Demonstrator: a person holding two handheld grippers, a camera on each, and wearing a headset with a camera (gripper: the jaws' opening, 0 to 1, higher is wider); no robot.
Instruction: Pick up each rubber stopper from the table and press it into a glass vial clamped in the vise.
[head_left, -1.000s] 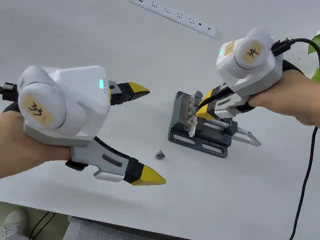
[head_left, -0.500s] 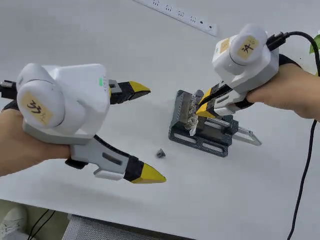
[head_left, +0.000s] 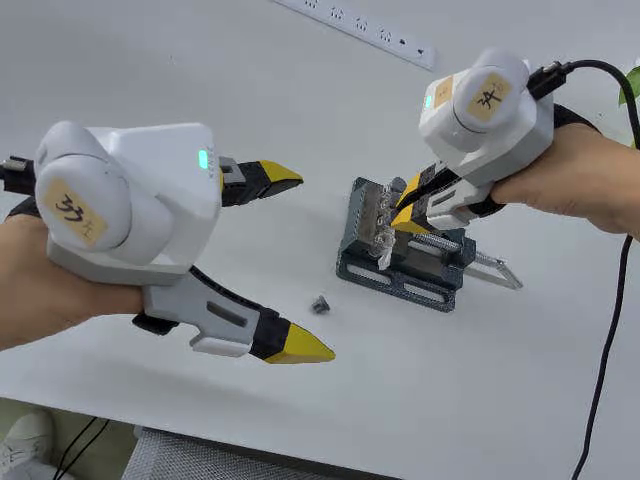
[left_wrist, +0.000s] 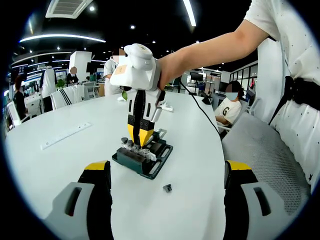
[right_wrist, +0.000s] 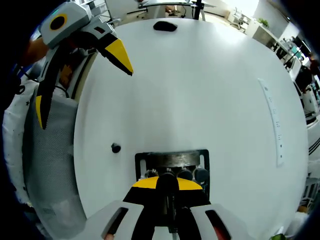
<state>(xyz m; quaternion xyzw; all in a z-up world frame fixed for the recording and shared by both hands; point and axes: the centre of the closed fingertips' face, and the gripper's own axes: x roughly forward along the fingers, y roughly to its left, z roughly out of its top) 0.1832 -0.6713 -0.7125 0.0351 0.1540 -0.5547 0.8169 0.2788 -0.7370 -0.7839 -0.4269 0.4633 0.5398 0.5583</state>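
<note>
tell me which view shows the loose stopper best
The left gripper view: the stopper lies unobstructed straight ahead, its shape readable. The head view shows it small, near the vise; the right gripper view, as a dark dot.

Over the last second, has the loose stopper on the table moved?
No. The loose stopper sits at the same gap from the vise corner as before.

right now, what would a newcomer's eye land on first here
The right gripper, jaws shut on a dark stopper, hangs over the vials in the dark vise. Nearer, the left gripper gapes wide, with one loose stopper on the white table between it and the vise.
</note>
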